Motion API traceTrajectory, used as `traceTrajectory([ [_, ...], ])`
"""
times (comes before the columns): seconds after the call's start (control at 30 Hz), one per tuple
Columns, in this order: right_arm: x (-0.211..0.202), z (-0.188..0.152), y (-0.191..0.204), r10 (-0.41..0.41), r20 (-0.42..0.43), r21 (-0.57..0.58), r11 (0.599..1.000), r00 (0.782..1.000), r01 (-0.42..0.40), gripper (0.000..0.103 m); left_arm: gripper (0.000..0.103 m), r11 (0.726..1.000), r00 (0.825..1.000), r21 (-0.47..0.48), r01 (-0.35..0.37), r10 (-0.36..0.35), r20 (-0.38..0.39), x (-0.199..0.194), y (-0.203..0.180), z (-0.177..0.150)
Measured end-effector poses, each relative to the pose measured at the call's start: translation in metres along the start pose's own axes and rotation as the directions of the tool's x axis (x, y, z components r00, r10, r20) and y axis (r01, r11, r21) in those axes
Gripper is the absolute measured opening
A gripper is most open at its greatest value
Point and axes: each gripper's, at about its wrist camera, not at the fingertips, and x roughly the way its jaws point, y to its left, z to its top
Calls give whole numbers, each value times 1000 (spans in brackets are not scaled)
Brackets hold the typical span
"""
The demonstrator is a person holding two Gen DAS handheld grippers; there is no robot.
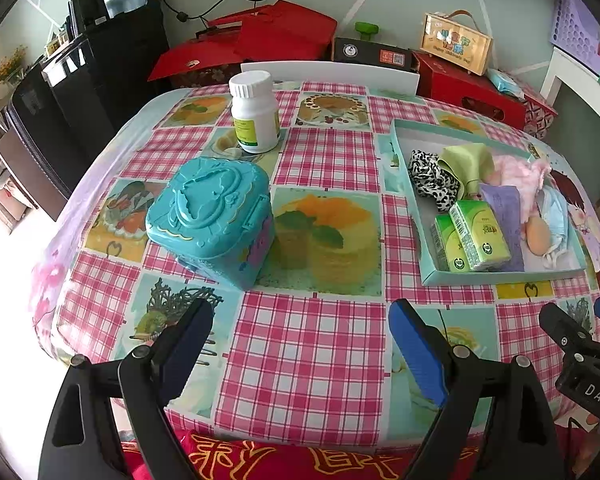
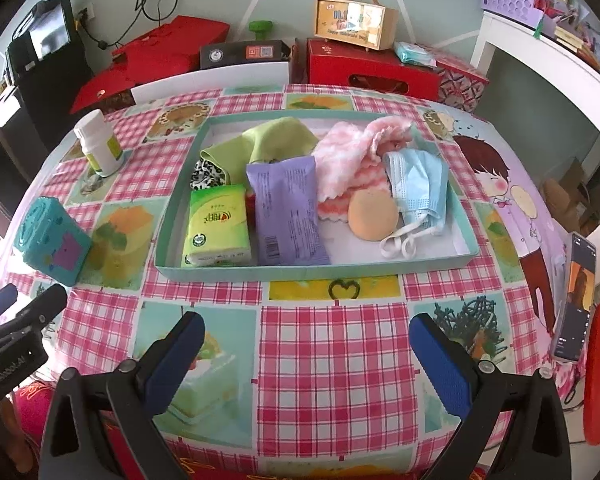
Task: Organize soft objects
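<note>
A: The bench carries the tray — soft things all lie inside it?

B: Yes, straight ahead of the right gripper, fingers spread, empty. The left gripper — also spread, empty — has the tray off to its right, so the right hand is nearer.

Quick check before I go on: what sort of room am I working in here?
Most likely a lived-in home room, not a lab: a table under a checked food-print tablecloth, red gift boxes stacked along the wall behind it, and a phone propped at the table's right edge.
</note>
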Motion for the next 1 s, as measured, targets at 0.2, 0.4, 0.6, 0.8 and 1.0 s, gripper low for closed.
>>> traceTrajectory([
  [0.2, 1, -1, 0, -5, -5, -1, 1000, 1000, 5, 103, 90, 1000, 1000, 3, 6, -6, -2, 1, -1, 0],
  [0.4, 3, -1, 1, -13, -11, -2, 1000, 1000, 13, 103, 90, 1000, 1000, 2, 7, -7, -1, 1, -1, 0],
  [0.6, 4, -1, 1, -16, -18, 1, 1000, 1000, 16, 103, 90, 1000, 1000, 3, 9, -9, -4, 2, -1, 1],
  [0.8, 6, -1, 0, -17, -26, 8, 1000, 1000, 17, 103, 90, 1000, 1000, -1, 7, -7, -6, 2, -1, 1],
  [1.0, 8, -1, -2, -14, -35, 16, 1000, 999, 15, 103, 90, 1000, 1000, -5, 7, -7, -8, 3, -1, 1],
])
